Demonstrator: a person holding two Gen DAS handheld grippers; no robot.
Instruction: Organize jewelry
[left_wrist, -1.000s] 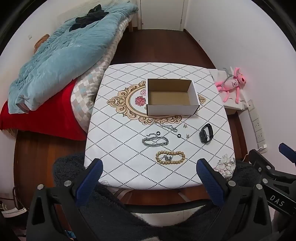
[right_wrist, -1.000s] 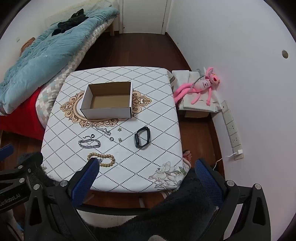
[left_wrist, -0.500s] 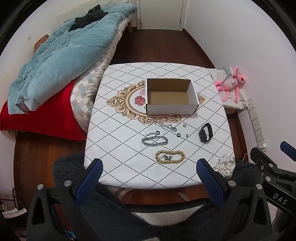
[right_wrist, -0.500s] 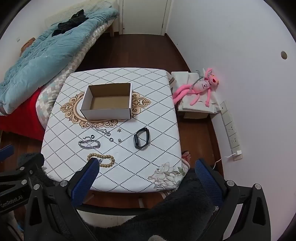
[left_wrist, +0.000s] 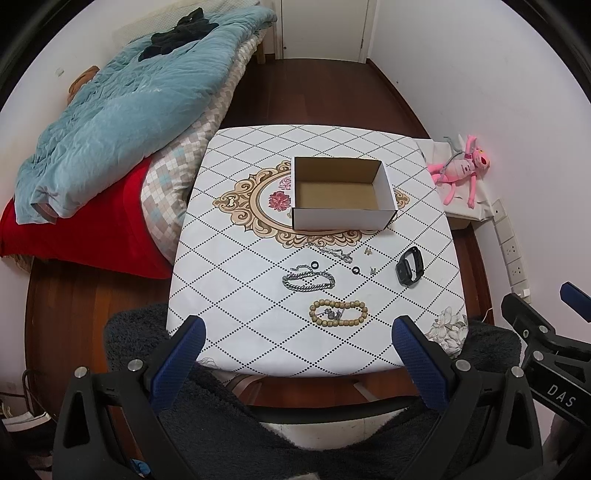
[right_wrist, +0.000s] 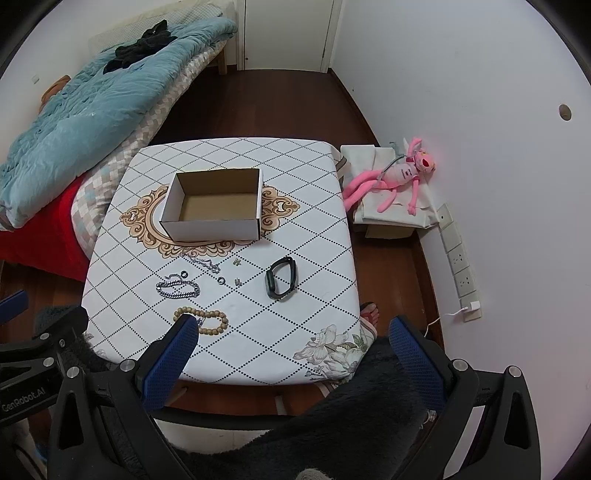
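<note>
Wooden bead bracelet (left_wrist: 338, 313) is lying near the table's (left_wrist: 236, 332) front edge, light and slippery-looking, likely best pinched across its beads; left gripper (left_wrist: 295, 363) and right gripper (right_wrist: 291, 363) are hovering spread, empty.

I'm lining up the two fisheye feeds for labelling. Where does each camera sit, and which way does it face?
Left wrist: sits behind the open left gripper, above the table's near edge, facing the cardboard box; the right gripper shows at right.
Right wrist: sits behind the open right gripper, further right, facing the same way; the left gripper shows at left.
Shared: box, bead bracelet, black watch, pink plush.
</note>
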